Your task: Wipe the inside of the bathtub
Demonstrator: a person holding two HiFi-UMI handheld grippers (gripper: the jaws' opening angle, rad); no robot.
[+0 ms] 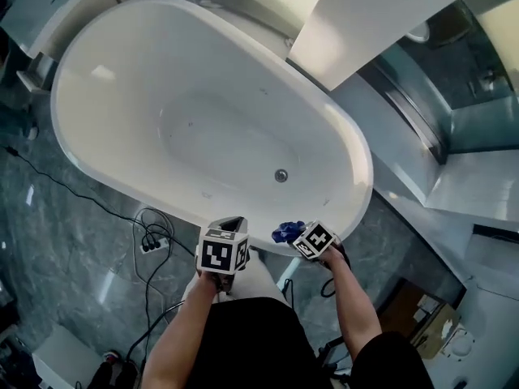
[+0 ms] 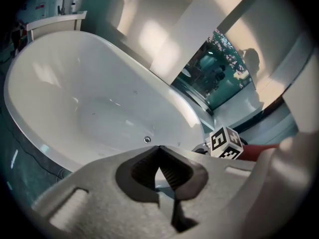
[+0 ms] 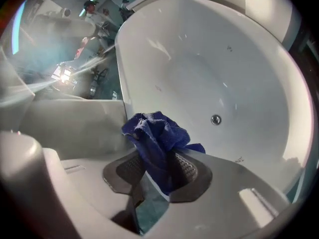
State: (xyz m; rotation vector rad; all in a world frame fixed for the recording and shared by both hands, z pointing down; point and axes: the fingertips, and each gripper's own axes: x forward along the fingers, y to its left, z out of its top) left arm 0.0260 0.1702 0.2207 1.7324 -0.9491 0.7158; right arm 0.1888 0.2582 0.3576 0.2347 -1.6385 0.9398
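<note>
We look down at the white bathtub [image 1: 122, 96] from its near end. Both grippers hang just over the near rim of the tub.

From the head view we see the left gripper [image 1: 233, 221] and the right gripper [image 1: 293, 233] side by side, but not how their jaws stand. The gripper views show that. In the left gripper view, the left gripper [image 2: 159, 151] has its jaws pressed together at the tips, with nothing between them. In the right gripper view, the right gripper [image 3: 158, 171] pinches a dark blue cloth [image 3: 158, 138]. The cloth bunches up above the jaws, over the near end of the tub, and does not touch the tub.

Only the head view shows the black cables [image 1: 150, 241] on the dark floor [image 1: 65, 241], just outside the tub's near left edge. Only the left gripper view shows the glass wall [image 2: 219, 78] past the far side of the tub.

The inside of the tub is wide and smooth. The drain [image 1: 280, 175] sits in the bottom, nearer our end. The rim [image 3: 122, 73] curves all the way round, and a white wall [image 1: 365, 14] stands close behind the far right side.
</note>
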